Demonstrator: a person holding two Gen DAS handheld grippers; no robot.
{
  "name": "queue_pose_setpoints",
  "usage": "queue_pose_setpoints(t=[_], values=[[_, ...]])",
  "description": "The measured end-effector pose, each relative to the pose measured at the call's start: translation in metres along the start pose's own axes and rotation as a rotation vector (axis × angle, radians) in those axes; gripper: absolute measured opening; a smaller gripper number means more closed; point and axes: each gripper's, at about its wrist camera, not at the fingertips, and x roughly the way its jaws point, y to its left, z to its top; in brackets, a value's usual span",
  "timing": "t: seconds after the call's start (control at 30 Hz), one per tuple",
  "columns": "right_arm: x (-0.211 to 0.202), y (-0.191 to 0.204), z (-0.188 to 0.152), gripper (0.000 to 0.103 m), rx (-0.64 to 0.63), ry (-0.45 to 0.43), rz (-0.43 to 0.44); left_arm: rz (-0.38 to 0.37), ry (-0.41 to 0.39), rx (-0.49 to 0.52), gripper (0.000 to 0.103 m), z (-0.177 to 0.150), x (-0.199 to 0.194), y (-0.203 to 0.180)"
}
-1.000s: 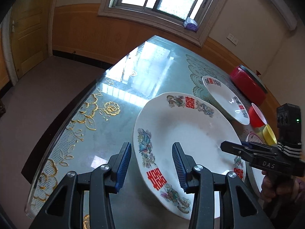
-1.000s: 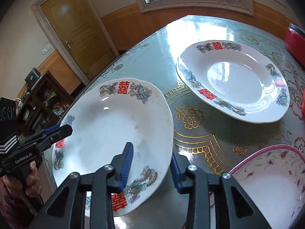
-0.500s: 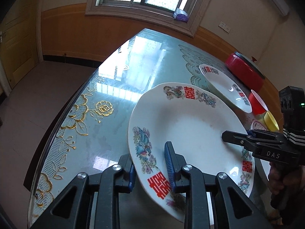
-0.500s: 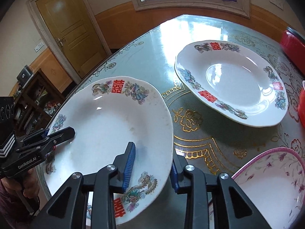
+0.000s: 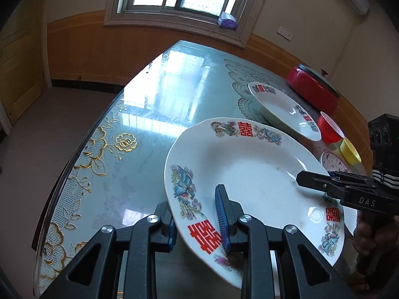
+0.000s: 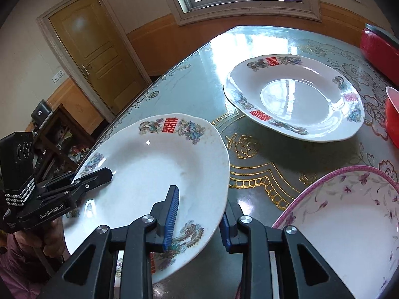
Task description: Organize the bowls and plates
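Note:
A large white plate (image 5: 251, 174) with red characters and bird prints is held tilted above the table. My left gripper (image 5: 197, 214) is shut on its near-left rim. My right gripper (image 6: 199, 211) is shut on its opposite rim (image 6: 214, 199). The plate also shows in the right wrist view (image 6: 149, 174). A second matching plate (image 6: 296, 99) lies flat on the table beyond; it also shows in the left wrist view (image 5: 284, 109). A pink-rimmed floral bowl (image 6: 349, 224) sits at the near right.
A glass-topped table (image 5: 159, 99) with gold flower cloth. A red pot (image 5: 311, 87) stands at the far right, with a red bowl (image 5: 329, 127) and a yellow bowl (image 5: 350, 150) near it. The table's left edge drops to the floor.
My left gripper closed on the plate's rim, and my right gripper closed on the opposite rim. The plate has risen off the table and tilted.

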Motion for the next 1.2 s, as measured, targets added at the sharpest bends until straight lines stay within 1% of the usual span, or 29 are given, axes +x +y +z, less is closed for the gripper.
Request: queue_pose_setpoints(t=[0.1,0.2,0.27,0.43,0.57,0.73,0.9,1.03,1.2], values=[[-0.007,0.003,-0.004,0.028,-0.017,-0.026,-0.023,-0.019,-0.013,0.003,0.027,0.000,-0.006,-0.004],[-0.016,0.005,-0.007,0.028,-0.039,-0.053,-0.038,-0.004,-0.034,0.039,0.027,0.002,-0.012,-0.012],[-0.022,0.004,-0.009,0.028,-0.036,-0.072,-0.045,-0.007,-0.045,0.056,0.027,0.004,-0.016,-0.018],[-0.044,-0.007,-0.018,0.028,0.005,-0.109,-0.055,-0.026,-0.062,0.116,0.027,0.010,-0.022,-0.041],[-0.067,-0.024,-0.028,0.028,0.058,-0.145,-0.079,-0.072,-0.063,0.166,0.028,0.014,-0.021,-0.067],[-0.095,-0.049,-0.043,0.028,0.128,-0.178,-0.134,-0.137,-0.047,0.229,0.028,0.015,-0.011,-0.106],[-0.119,-0.076,-0.060,0.028,0.193,-0.188,-0.193,-0.194,-0.015,0.283,0.029,0.012,0.003,-0.144],[-0.135,-0.094,-0.073,0.028,0.230,-0.186,-0.231,-0.228,0.016,0.308,0.029,0.008,0.016,-0.171],[-0.148,-0.113,-0.085,0.028,0.260,-0.172,-0.273,-0.249,0.048,0.329,0.030,0.002,0.032,-0.198]])
